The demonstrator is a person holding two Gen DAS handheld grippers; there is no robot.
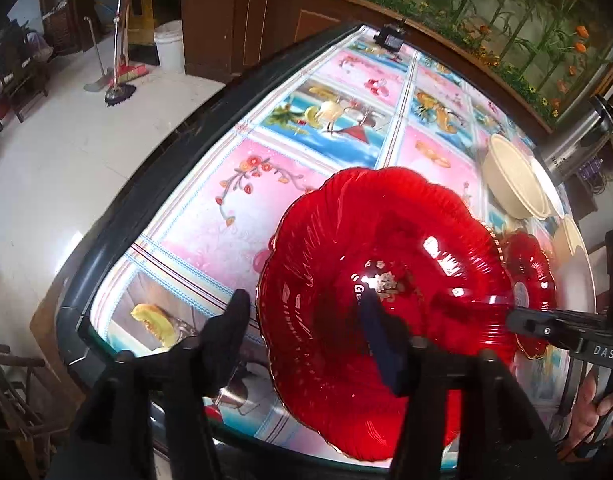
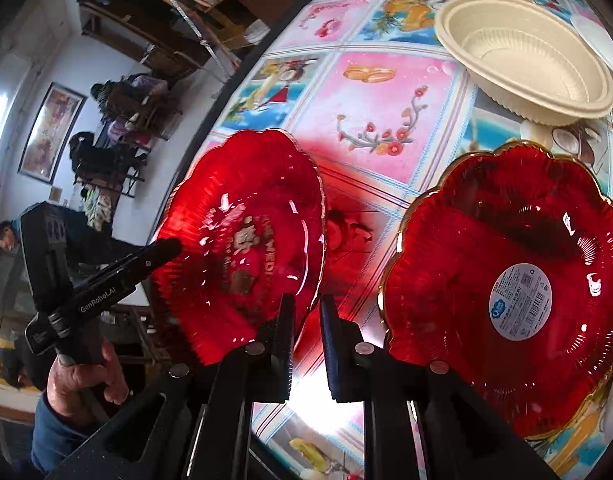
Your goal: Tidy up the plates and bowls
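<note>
A red scalloped plate (image 1: 386, 264) with gold lettering fills the left wrist view. My left gripper (image 1: 302, 308) is open, one finger outside the plate's left rim and the other over its inside, neither pressing on it. From the right, my right gripper (image 1: 510, 314) pinches the opposite rim. In the right wrist view that gripper (image 2: 306, 304) has its fingers close together on the edge of the same plate (image 2: 242, 240), while the left gripper (image 2: 174, 246) touches its far side. A second red plate (image 2: 506, 300) with a round label lies to the right.
Stacked cream bowls (image 2: 526, 60) stand further back on the picture-patterned table (image 1: 234, 216), with a white plate (image 1: 574, 240) beside them and a steel flask (image 1: 578, 140) behind. The table's dark edge (image 1: 146, 200) runs along the left. A small black device (image 1: 388, 38) sits at the far end.
</note>
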